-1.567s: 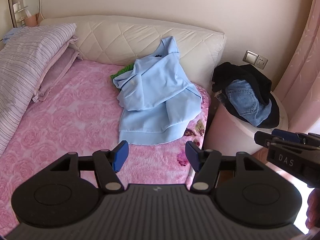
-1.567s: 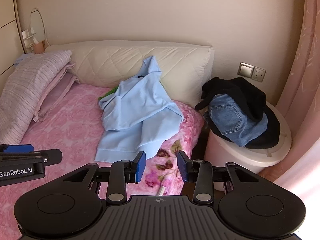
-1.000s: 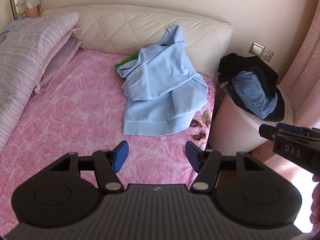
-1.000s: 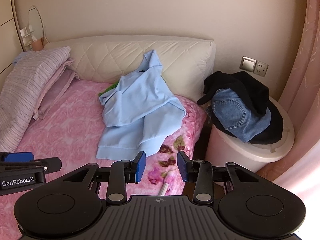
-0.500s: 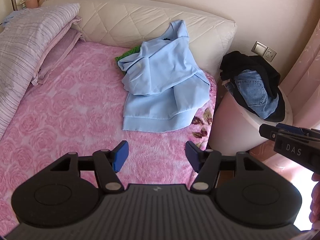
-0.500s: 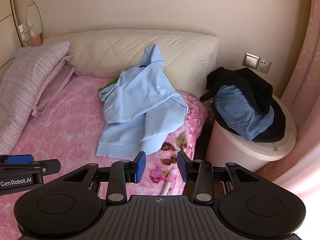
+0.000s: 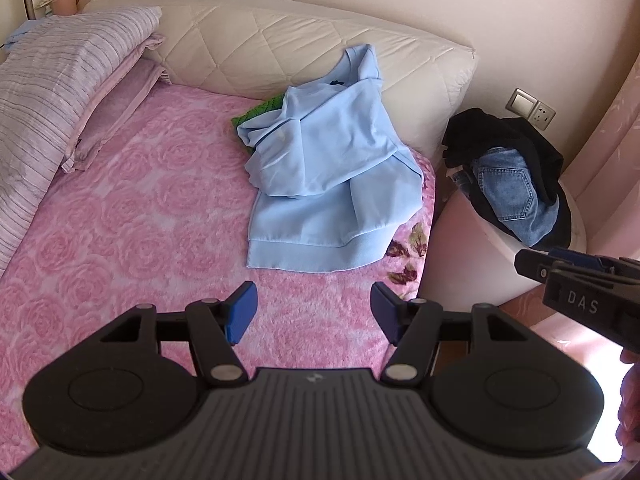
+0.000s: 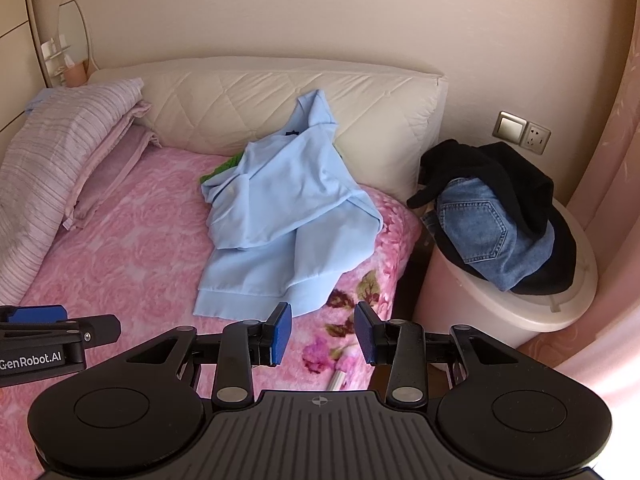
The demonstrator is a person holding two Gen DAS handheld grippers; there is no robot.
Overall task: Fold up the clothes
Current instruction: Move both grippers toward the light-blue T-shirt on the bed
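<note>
- A striped lilac pillow (image 7: pixel 52 92) lies at the far left of the bed, stacked on a plain pink one, both against the quilted cream headboard (image 7: pixel 280 44).
- The pink rose-patterned bedspread (image 7: pixel 132 216) covers the mattress, bare across its left and middle parts.
- The left gripper (image 7: pixel 314 314) hangs above the near part of the bedspread, its blue-padded fingers (image 7: pixel 240 312) spread wide apart with nothing between them.
- A light blue sweatshirt (image 7: pixel 332 184) lies crumpled on the right side of the bed, its collar propped up against the headboard and its ribbed hem just beyond the left gripper's fingertips, not touching them.
- A green garment (image 7: pixel 256 114) peeks out from under the sweatshirt's left edge.
- The right gripper (image 8: pixel 322 338) is over the bed's right edge, jaws apart and empty, with the sweatshirt's hem just ahead of its left pad.
- Beside the bed stands a round white bedside table (image 8: pixel 532 312), well apart from both grippers.
- On it sit folded blue jeans (image 8: pixel 484 232) wrapped in a black garment (image 8: pixel 504 168).
- A wall switch and socket (image 8: pixel 520 132) are mounted above, next to a pink curtain (image 8: pixel 616 160).
</note>
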